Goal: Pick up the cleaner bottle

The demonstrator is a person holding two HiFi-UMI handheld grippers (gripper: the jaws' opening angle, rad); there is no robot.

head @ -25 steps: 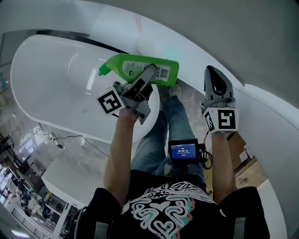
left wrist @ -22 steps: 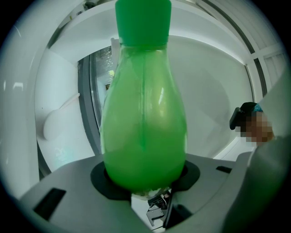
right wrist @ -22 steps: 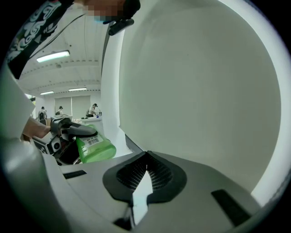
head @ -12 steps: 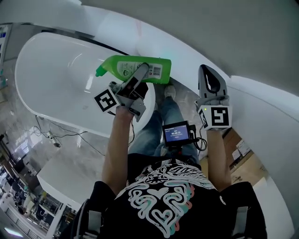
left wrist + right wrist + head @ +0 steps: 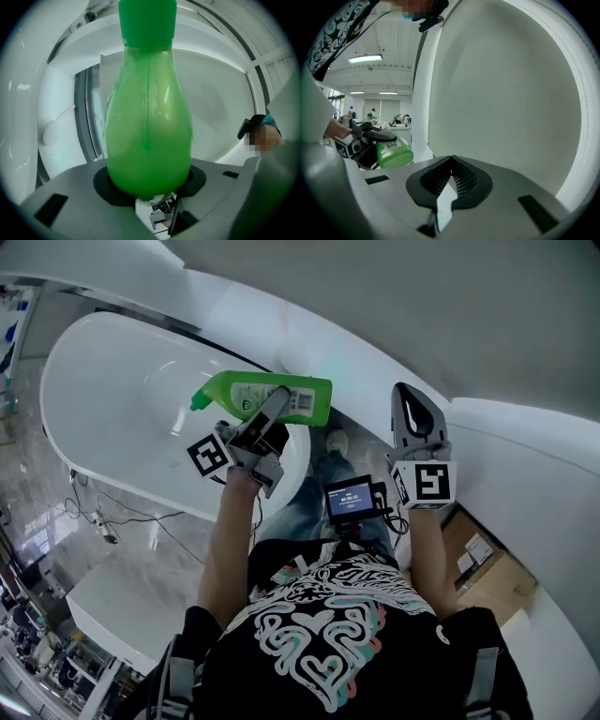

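Observation:
The green cleaner bottle (image 5: 246, 393) lies on its side in the air over the tub's rim, cap to the left and barcode label to the right. My left gripper (image 5: 276, 402) is shut on its body. In the left gripper view the bottle (image 5: 149, 126) fills the space between the jaws, cap end up. The right gripper view shows the bottle's base (image 5: 395, 153) at the left. My right gripper (image 5: 409, 401) is off to the right of the bottle and holds nothing. Its jaws (image 5: 451, 161) meet at the tips.
A white oval bathtub (image 5: 112, 399) lies below and to the left. A curved white wall (image 5: 375, 343) runs behind both grippers. A small screen (image 5: 349, 500) hangs at the person's chest. Cables (image 5: 103, 521) lie on the marble floor, and a cardboard box (image 5: 487, 568) sits at the right.
Both grippers have risen together, and the left one has carried the bottle higher over the tub. The grip on the bottle is unchanged.

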